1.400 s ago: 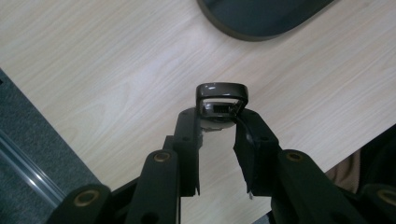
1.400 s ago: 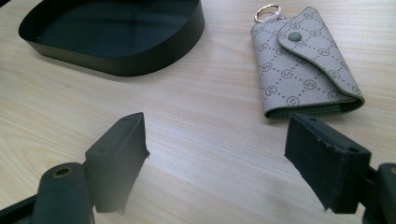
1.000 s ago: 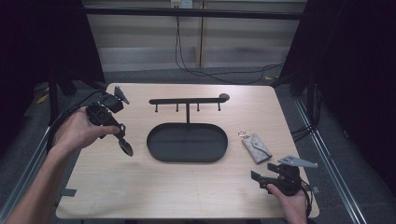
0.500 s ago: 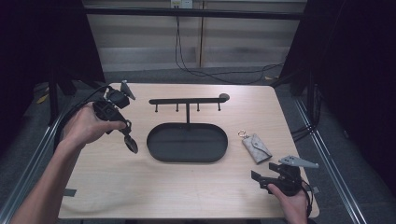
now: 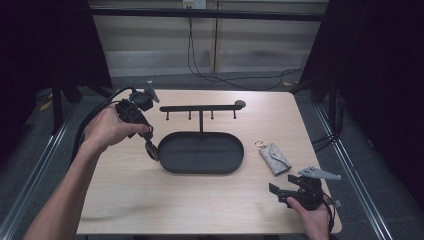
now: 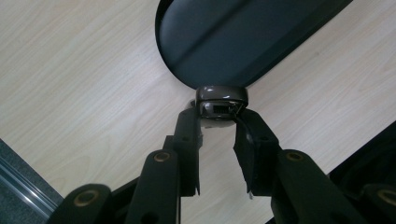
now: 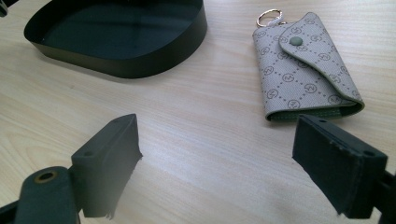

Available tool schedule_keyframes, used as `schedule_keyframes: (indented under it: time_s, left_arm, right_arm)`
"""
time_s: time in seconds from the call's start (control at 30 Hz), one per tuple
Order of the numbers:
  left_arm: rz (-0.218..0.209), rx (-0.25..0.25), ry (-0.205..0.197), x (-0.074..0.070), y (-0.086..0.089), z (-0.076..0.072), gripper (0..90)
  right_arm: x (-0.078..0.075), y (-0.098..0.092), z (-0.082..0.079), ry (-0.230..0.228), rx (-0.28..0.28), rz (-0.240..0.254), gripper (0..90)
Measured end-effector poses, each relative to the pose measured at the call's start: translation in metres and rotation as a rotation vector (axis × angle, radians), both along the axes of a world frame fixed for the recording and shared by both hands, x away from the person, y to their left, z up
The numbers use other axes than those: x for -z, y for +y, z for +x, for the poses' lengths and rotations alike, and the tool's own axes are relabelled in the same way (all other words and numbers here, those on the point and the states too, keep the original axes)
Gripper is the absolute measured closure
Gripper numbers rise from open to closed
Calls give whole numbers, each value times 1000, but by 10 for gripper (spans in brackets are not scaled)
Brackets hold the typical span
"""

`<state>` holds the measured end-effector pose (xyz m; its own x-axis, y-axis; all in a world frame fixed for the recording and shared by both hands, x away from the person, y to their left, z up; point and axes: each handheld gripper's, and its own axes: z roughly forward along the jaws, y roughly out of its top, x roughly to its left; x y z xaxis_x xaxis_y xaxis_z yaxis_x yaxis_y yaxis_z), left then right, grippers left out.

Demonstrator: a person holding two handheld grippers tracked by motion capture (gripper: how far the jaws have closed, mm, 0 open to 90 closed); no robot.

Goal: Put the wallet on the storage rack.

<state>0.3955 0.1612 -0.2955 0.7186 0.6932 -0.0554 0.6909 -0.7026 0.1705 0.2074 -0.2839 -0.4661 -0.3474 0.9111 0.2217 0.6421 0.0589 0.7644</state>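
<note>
The left hand-held gripper (image 6: 217, 128) is seen clamped on a small dark brown key fob (image 6: 220, 105), which is held just over the nine o'clock end of the black oval tray (image 5: 172, 165). The right hand-held gripper (image 7: 217, 158), its jaws just opened wide with nothing between them, is rested on the counter (image 5: 125, 200); the grey key pouch (image 7: 303, 70) lies at its one o'clock, near but untouched. In the left gripper view the fob's lower part is hidden behind the pads.
</note>
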Motion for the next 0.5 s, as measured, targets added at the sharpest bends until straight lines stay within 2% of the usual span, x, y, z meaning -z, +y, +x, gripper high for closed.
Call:
schedule_keyframes:
  time_s: [0.23,0.4,0.5]
  left_arm:
    - [-11,-13,3,0,-8,7,710]
    - [5,-5,0,-1,-16,10,710]
    - [-6,-2,10,-2,-21,14,710]
  right_arm:
    - [0,0,0,2,-3,3,146]
    - [0,0,0,2,0,2,147]
    - [0,0,1,1,-1,1,149]
